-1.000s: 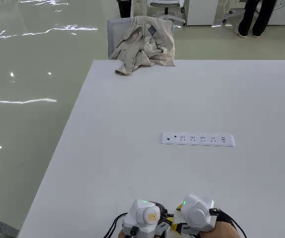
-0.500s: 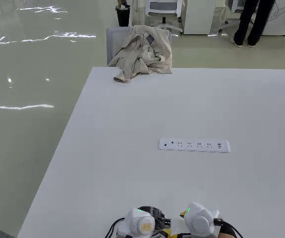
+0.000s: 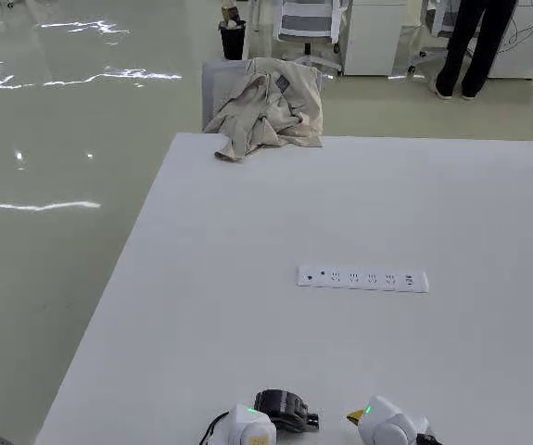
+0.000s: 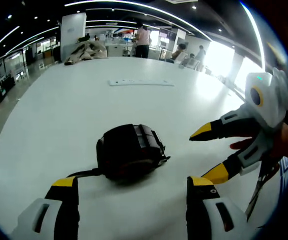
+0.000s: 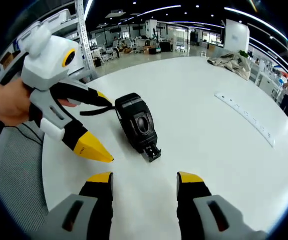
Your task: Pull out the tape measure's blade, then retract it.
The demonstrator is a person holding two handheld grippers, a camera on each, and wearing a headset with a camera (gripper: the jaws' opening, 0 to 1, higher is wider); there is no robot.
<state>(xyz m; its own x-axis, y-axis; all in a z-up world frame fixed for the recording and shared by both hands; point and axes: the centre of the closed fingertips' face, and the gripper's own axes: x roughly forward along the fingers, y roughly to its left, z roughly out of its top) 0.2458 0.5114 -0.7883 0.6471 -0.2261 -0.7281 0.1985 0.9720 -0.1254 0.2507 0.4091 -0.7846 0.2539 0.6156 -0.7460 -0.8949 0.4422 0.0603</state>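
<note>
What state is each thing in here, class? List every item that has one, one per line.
Tape measure: blade retracted, lying on the table, ungripped.
Left gripper: open, holding nothing.
Right gripper: open, holding nothing.
Power strip: flat on the table, nothing plugged in.
Jacket: crumpled, draped over a chair.

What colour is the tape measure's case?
Black all over. The tape measure shows best in the right gripper view.
</note>
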